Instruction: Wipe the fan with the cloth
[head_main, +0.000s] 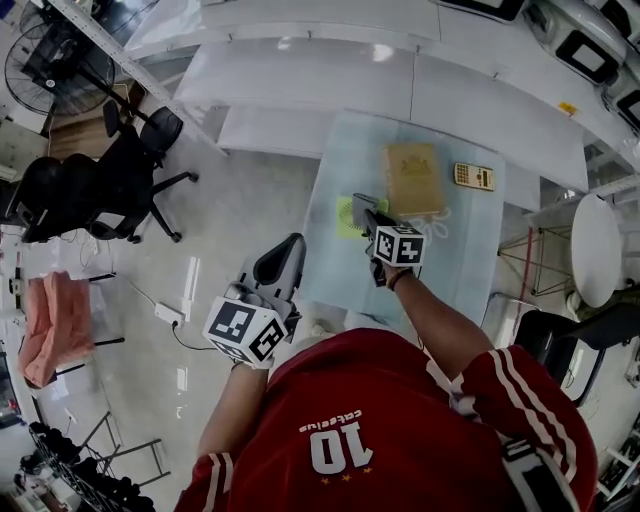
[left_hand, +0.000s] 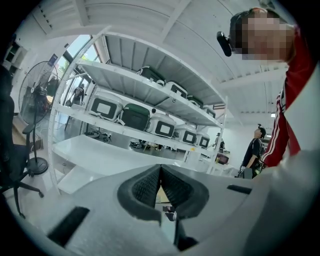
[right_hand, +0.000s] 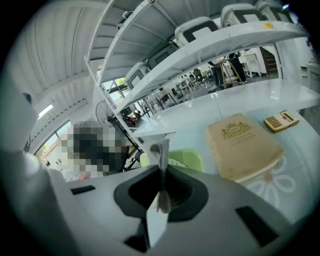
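A standing fan (head_main: 28, 66) is far off at the upper left of the room, also seen as the fan (left_hand: 35, 97) beside the shelving. My right gripper (head_main: 364, 207) hovers over the glass table (head_main: 470, 270) and is shut on a thin grey cloth (right_hand: 162, 149), seen edge-on between its pads. Just beyond it, a light green pad or cloth (right_hand: 186, 159) lies on the table. My left gripper (head_main: 288, 250) hangs off the table's left edge, level with my waist, shut with nothing between its pads (left_hand: 146, 186).
A tan book (head_main: 413, 178) and a calculator (head_main: 473, 176) lie on the table's far half. Black office chairs (head_main: 120, 170) stand between me and the fan. An orange towel (head_main: 55, 325) hangs at left. White shelving (left_hand: 150, 100) holds cases. A person (left_hand: 255, 150) stands at right.
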